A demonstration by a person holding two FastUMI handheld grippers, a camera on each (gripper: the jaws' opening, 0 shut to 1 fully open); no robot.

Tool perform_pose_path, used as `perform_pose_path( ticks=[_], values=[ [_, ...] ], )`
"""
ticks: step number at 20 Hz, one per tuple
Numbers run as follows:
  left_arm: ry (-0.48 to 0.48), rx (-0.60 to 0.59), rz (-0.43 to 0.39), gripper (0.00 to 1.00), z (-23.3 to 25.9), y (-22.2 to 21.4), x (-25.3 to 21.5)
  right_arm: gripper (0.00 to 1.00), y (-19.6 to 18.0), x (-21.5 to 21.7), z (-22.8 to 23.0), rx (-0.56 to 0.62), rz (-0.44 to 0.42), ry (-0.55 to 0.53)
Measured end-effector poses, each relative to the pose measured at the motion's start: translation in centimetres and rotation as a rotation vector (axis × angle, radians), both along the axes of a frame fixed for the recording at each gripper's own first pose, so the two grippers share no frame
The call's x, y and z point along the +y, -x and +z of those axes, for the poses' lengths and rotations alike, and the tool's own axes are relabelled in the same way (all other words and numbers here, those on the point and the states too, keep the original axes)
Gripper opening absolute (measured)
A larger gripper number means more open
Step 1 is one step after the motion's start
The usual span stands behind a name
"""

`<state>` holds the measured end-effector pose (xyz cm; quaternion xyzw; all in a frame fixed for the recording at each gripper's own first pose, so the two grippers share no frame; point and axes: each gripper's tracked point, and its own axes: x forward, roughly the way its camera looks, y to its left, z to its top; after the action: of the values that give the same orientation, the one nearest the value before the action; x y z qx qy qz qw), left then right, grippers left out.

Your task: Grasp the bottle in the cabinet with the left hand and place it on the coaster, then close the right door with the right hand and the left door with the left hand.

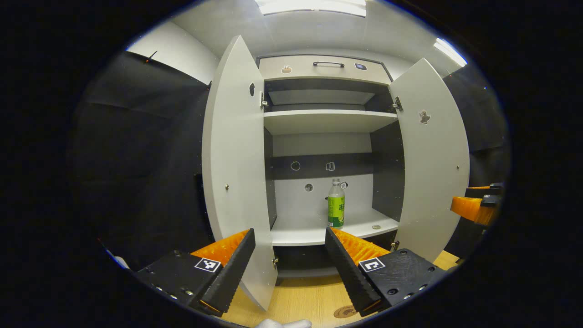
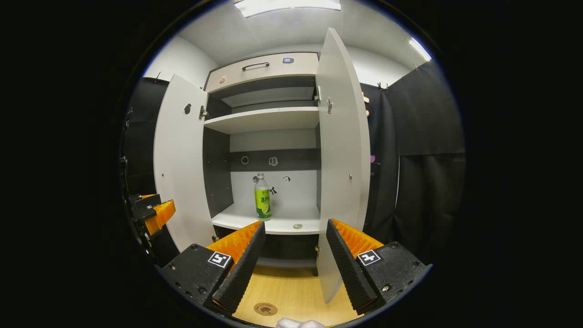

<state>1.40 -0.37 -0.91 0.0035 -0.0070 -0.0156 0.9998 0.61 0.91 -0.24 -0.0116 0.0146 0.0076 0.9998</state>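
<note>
Black cloth walls stood around a pale cabinet [image 1: 325, 120] on a wooden table [image 1: 300, 298]. Close to the camera, the left gripper [image 1: 289, 237] had its fingers spread wide, holding nothing, and the right gripper [image 2: 296, 228] was spread the same way, also with nothing between. Beyond them, both doors were open: the left door [image 1: 234, 168] and the right door [image 2: 341, 155]. Between the doors, the bottle [image 1: 336, 205] stood upright on the lower shelf [image 1: 300, 230], with a small round object [image 1: 376, 226] lying on the shelf near it. On the table before the cabinet lay the round coaster [image 2: 265, 309].
</note>
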Motion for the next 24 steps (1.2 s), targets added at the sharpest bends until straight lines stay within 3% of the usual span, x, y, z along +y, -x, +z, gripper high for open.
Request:
perform_pose_path(
  ticks=[5,16,24],
  values=[
    [0.006,-0.014,-0.034,0.94,0.0,-8.0,-2.0,0.83,-0.1,-0.2,0.4,0.027,-0.012,-0.004],
    [0.073,-0.040,-0.140,0.95,-1.8,-26.9,-11.7,0.83,0.1,-0.8,1.5,0.054,-0.093,0.035],
    [0.043,-0.083,-0.126,0.94,-1.3,-34.3,-15.7,0.83,-0.2,-1.0,0.4,0.094,-0.114,0.052]
  ],
)
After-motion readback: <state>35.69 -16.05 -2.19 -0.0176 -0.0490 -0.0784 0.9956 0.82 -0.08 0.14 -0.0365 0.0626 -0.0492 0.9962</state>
